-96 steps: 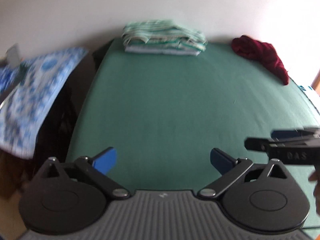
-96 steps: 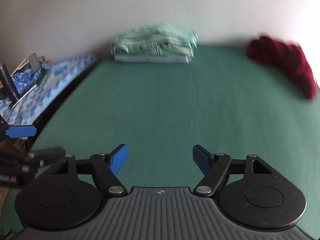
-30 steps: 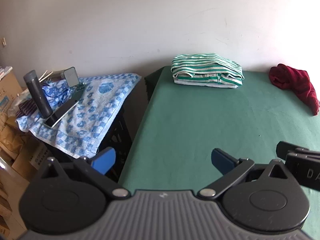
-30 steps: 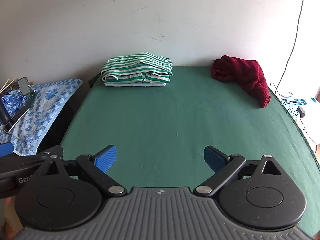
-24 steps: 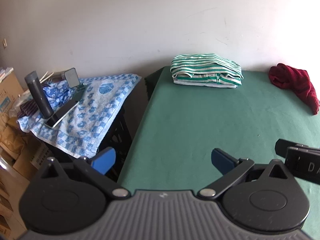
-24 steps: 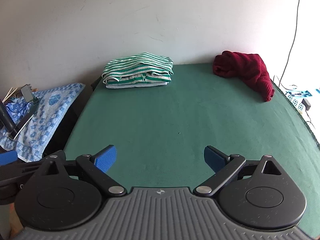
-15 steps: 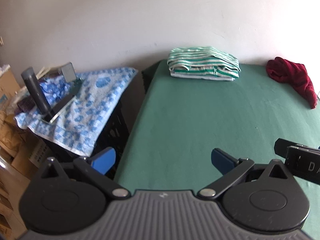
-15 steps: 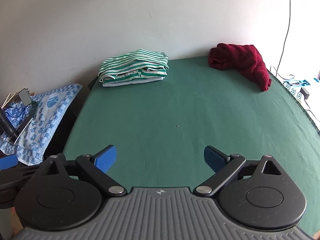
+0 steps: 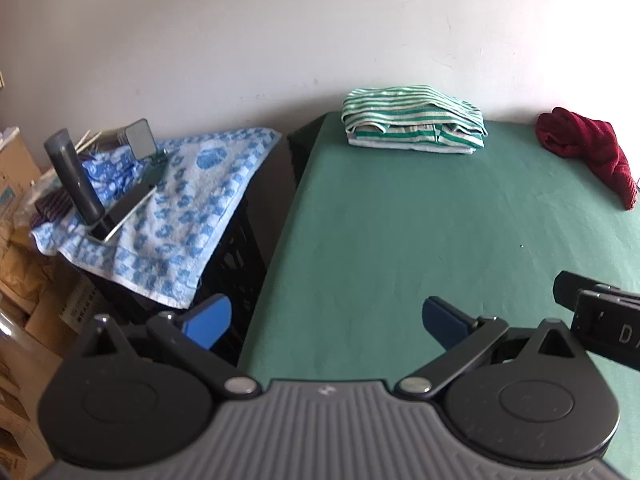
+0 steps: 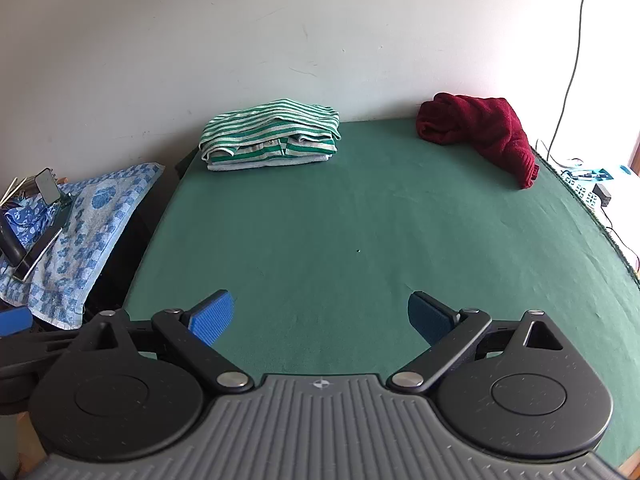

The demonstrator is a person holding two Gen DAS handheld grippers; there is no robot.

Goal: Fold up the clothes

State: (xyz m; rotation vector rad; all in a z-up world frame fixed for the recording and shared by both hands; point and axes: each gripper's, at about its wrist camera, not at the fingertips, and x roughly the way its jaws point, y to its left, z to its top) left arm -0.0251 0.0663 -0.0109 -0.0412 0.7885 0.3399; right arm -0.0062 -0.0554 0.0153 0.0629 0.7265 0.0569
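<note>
A folded green-and-white striped garment [image 10: 272, 134] lies on the green table [image 10: 360, 240] at the far edge against the wall; it also shows in the left wrist view [image 9: 414, 126]. A crumpled dark red garment [image 10: 480, 132] lies at the far right corner, also in the left wrist view [image 9: 584, 148]. My right gripper [image 10: 320, 316] is open and empty above the table's near edge. My left gripper [image 9: 326, 318] is open and empty over the table's near left edge. Part of the right gripper [image 9: 600, 316] shows at the right of the left wrist view.
Left of the table, a blue patterned towel [image 9: 176, 208] covers a low black stand and holds a dark bottle [image 9: 74, 178], a phone and a small mirror. Cardboard boxes [image 9: 16, 264] stand further left. A cable [image 10: 572, 60] and small items lie right of the table.
Both grippers pulled back from low over the table about three seconds ago. In the last second the views only shifted slightly; both stay open and the clothes have not moved.
</note>
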